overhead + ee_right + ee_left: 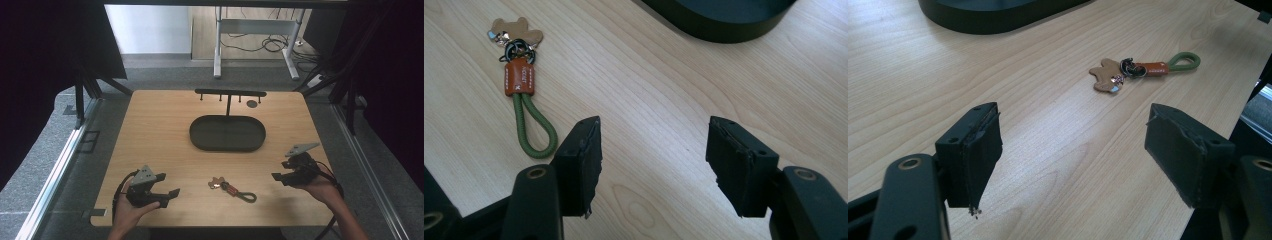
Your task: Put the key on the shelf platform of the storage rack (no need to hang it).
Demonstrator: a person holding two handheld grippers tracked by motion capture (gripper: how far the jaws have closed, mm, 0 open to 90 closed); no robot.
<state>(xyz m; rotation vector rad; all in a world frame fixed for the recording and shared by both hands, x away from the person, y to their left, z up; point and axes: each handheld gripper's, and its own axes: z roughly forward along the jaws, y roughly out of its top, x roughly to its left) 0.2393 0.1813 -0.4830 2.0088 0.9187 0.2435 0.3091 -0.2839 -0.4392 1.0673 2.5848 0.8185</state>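
A keychain (232, 190) lies flat on the wooden table near its front edge: a tan bear-shaped tag, an orange leather sleeve and a green cord loop. The left gripper view has the keychain (1138, 71) ahead and to the right; in the right gripper view the keychain (521, 90) lies to the upper left. My left gripper (170, 191) rests at the front left, jaws open and empty, as its own view confirms (1073, 155). To the right of the keychain, my right gripper (276, 175) is held above the table, jaws apart with nothing between them (654, 160).
A black oval tray (227, 133) sits in the middle of the table, with a black T-shaped hook stand (230, 94) behind it. A small dark disc (252, 104) lies at the back. The wooden table (165, 130) ends in metal frame rails on both sides.
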